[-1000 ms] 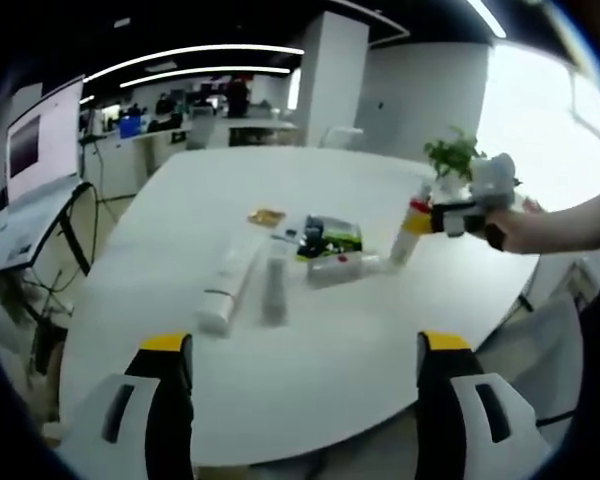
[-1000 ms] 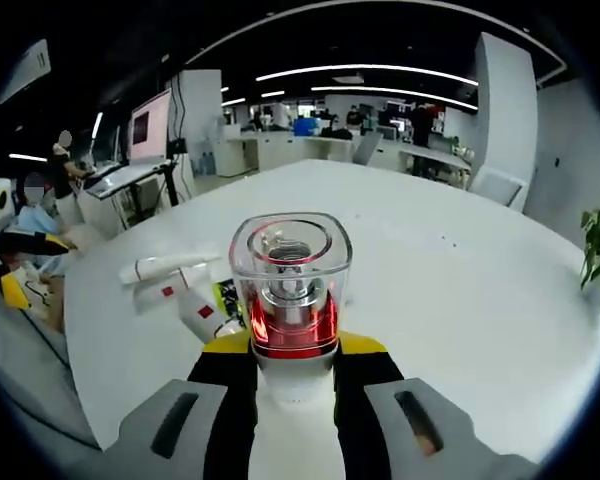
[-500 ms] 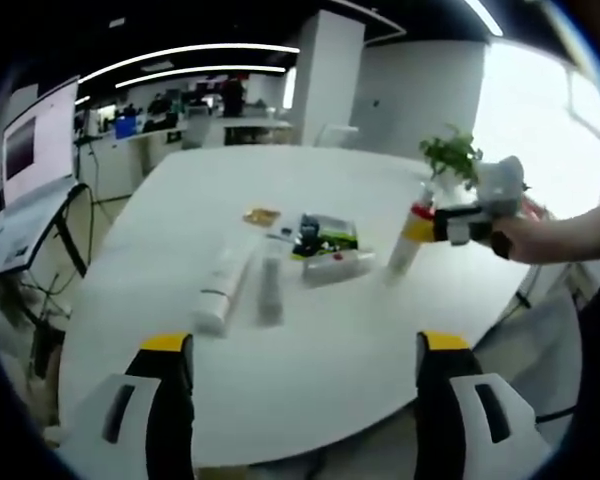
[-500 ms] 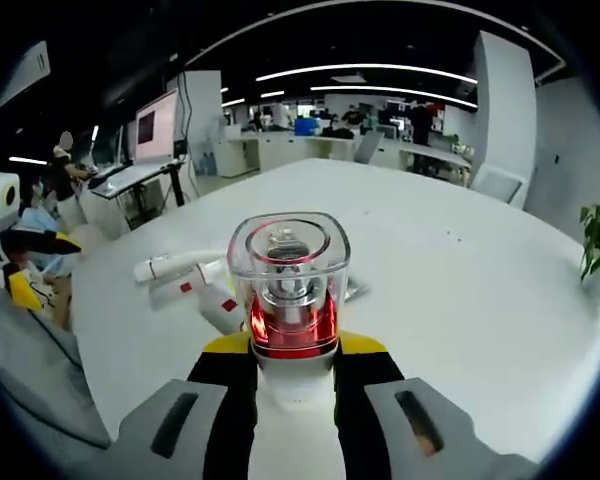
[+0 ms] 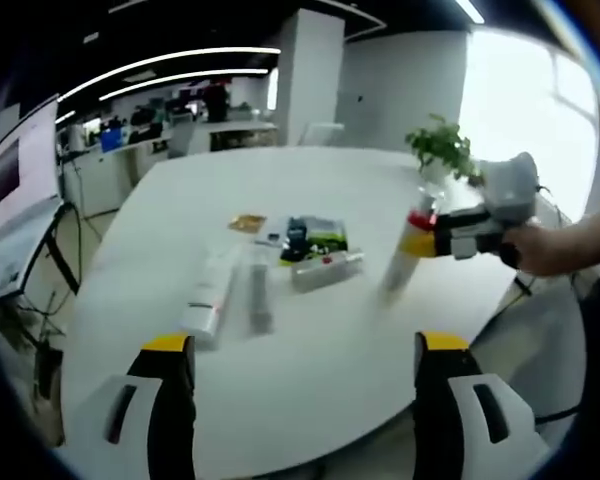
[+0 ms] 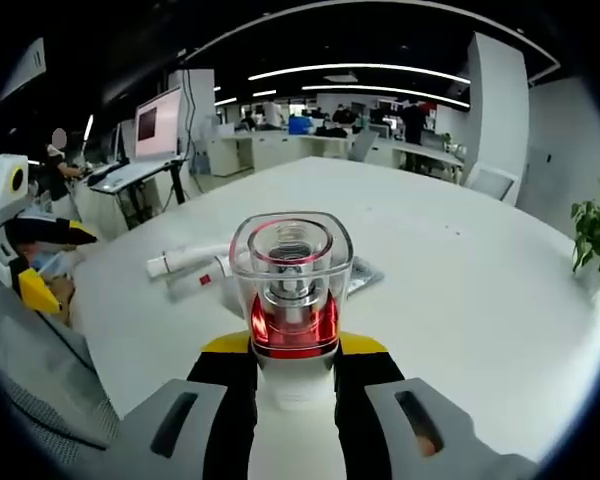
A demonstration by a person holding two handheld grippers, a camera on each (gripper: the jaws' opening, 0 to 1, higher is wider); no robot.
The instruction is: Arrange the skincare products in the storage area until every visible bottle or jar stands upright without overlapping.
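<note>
Right gripper view, tool (image 6: 290,372) clamping bottle (image 6: 291,300)

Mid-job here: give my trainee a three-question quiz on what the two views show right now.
1. True or false: the right tool is shut on a bottle.
2. How do the two white tubes on the table lie? A) upright B) flat C) stacked
3. Fill in: the left tool's jaws are ____ and hold nothing.

Key: 1 true; 2 B; 3 open.
</note>
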